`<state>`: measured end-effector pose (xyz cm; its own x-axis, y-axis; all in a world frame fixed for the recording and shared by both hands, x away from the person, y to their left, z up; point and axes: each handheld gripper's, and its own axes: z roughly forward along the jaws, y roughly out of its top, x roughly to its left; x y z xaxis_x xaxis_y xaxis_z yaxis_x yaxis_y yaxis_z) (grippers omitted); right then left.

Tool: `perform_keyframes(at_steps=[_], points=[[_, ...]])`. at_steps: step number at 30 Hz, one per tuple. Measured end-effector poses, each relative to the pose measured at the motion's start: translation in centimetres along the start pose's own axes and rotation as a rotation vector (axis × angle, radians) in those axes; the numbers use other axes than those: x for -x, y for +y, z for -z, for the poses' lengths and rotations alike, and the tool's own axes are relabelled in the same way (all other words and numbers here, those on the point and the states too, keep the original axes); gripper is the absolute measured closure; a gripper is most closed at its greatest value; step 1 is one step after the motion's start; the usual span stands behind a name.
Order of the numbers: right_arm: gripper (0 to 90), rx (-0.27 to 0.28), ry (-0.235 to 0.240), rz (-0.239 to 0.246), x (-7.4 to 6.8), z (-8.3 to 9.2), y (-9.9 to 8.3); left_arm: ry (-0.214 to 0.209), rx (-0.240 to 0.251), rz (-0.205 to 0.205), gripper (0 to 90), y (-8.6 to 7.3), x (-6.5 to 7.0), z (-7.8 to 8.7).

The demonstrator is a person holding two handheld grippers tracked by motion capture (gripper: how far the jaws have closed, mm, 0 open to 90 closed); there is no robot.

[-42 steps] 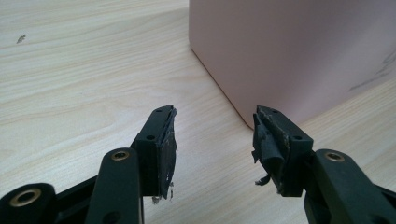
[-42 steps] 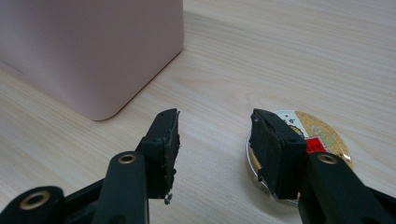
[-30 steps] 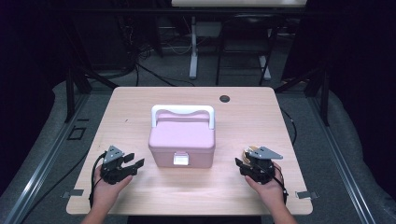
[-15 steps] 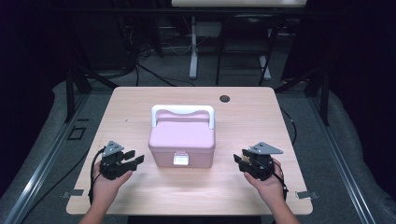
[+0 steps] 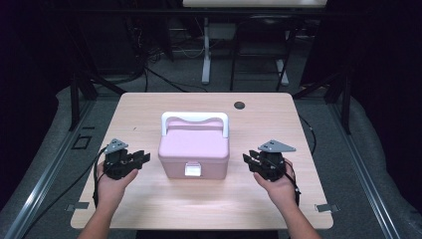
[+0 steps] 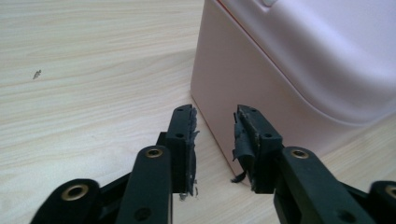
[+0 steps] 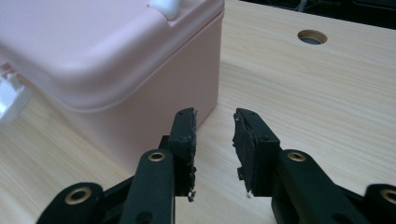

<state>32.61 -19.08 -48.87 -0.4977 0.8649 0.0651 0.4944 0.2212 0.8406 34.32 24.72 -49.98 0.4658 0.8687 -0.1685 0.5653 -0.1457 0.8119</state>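
A pink lidded box point(image 5: 194, 152) with a white handle point(image 5: 194, 118) and a white front latch point(image 5: 192, 170) stands in the middle of the table. My left gripper point(image 5: 143, 158) is held just left of it, pointing at its side, and its jaws have just been closing with nothing between them. In the left gripper view the box's near corner point(image 6: 261, 88) rises right behind the open left gripper point(image 6: 214, 122). My right gripper point(image 5: 247, 160) is held just right of the box, jaws likewise closing on nothing. The box's corner point(image 7: 140, 84) sits ahead-left of the right gripper point(image 7: 214, 122).
The wooden table point(image 5: 149, 209) has a round cable hole point(image 5: 240, 105) at the back right. Metal brackets sit at its front corners point(image 5: 324, 207). Dark floor, cables and stand legs lie beyond the far edge.
Both hands have lifted a little off the table and shifted slightly toward the box. Both pairs of jaws stand narrower than before.
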Motion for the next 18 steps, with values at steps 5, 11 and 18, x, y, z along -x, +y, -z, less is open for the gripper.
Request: perform_keyframes(at_steps=[5,11,18], points=[[73.8,-0.014,0.0,-0.014,-0.1,-1.6,0.5,-0.001,-0.019,0.007,78.4,0.2,-0.1,-1.2],[79.2,-0.023,0.002,-0.045,0.2,-3.3,0.6,-0.018,-0.028,-0.01,87.6,0.3,0.0,-2.6],[86.7,-0.011,0.025,-0.058,-0.3,-4.1,-0.3,-0.045,-0.016,-0.009,89.7,-0.4,0.4,-2.8]])
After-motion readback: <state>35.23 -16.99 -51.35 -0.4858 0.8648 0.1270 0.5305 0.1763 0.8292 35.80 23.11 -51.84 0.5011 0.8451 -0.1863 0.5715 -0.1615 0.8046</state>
